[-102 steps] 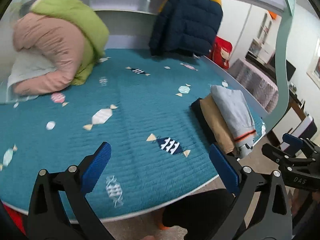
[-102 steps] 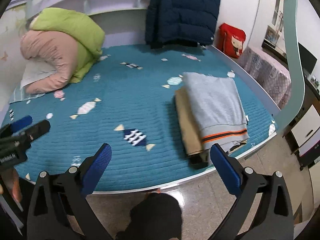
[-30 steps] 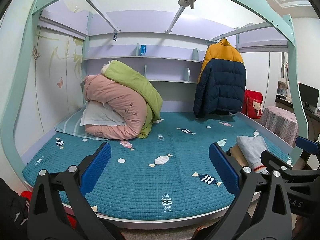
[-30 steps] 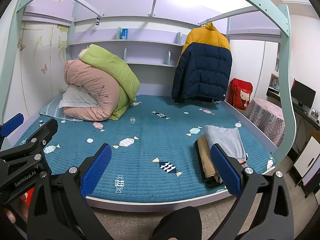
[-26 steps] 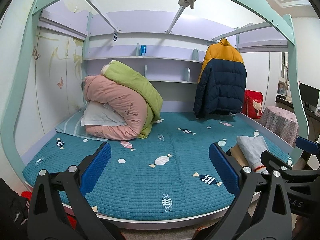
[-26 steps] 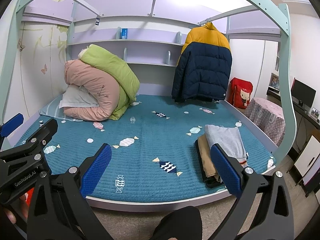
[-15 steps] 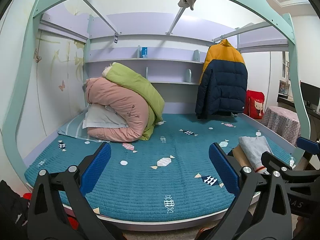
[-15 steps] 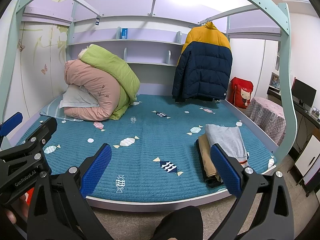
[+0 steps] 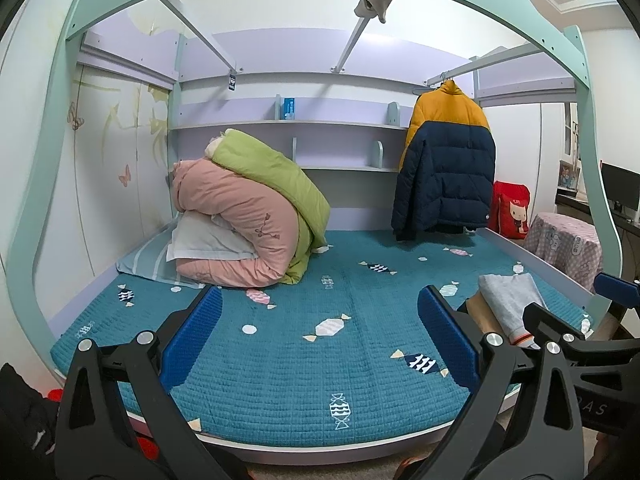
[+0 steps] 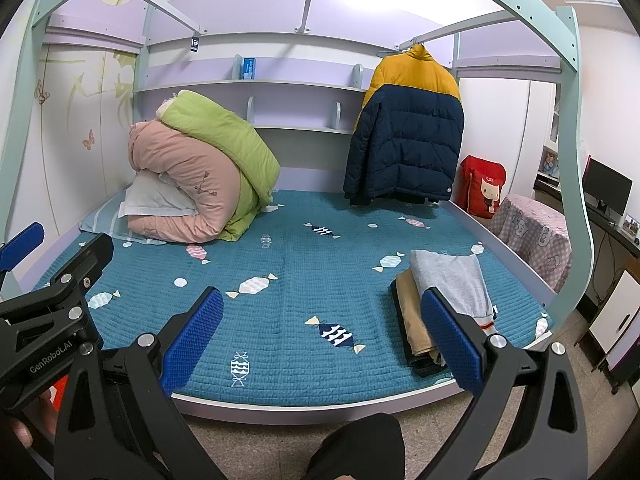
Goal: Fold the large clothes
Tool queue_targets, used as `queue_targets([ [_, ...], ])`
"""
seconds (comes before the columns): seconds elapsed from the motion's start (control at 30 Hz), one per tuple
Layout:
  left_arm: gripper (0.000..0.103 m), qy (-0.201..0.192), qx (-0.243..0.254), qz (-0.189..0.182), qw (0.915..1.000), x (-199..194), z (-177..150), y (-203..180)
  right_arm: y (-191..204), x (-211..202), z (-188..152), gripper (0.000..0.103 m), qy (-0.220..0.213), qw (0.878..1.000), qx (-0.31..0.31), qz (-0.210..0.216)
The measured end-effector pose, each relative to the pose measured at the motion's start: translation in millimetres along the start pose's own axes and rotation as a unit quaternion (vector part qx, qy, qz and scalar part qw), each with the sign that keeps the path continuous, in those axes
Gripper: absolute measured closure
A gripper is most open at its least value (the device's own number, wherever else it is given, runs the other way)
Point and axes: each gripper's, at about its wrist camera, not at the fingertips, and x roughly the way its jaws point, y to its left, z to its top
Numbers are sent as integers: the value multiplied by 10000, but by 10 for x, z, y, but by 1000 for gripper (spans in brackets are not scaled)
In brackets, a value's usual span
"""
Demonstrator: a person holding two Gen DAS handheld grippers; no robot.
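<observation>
Both grippers are held level at the foot of the bed, pointing across the teal quilted mattress (image 10: 304,280) toward the shelved back wall. The left gripper (image 9: 320,340) has its blue-padded fingers (image 9: 192,334) spread wide with nothing between them; the right gripper (image 10: 320,336) is likewise wide apart and empty, above the mattress's near edge. In the right wrist view the left gripper shows from the side at the left border, and part of a hand (image 10: 24,436) gripping its handle is cut off by the frame.

The stack of folded clothes (image 10: 444,304) lies at the mattress's right near corner: a grey garment with an orange stripe on top, a tan one beneath, something dark at the bottom. The right gripper's own finger covers part of the stack, and in the left wrist view the right gripper hides its near end, so the bottom layer is hard to make out.

A yellow and navy puffer jacket (image 10: 408,132) hangs from a rail at the back right. Rolled pink and green duvets (image 10: 200,172) sit on a pillow at the back left.
</observation>
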Motion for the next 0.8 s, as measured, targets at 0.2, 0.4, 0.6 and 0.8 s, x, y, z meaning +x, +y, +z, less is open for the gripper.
queue_targets([
  [0.2, 5, -60, 20, -28, 10000, 34, 31, 55, -7, -3, -1, 7, -1, 10000, 9, 5],
  [0.4, 5, -78, 75, -29, 9999, 68, 34, 78, 34, -5, 3, 7, 10, 10000, 15, -13],
  [0.6, 5, -118, 133, -13, 9998, 62, 13, 63, 37, -12, 5, 7, 1, 10000, 15, -19],
  [0.8, 5, -118, 128, -5, 9998, 59, 9, 55, 46, -16, 7, 7, 8, 10000, 25, -25],
])
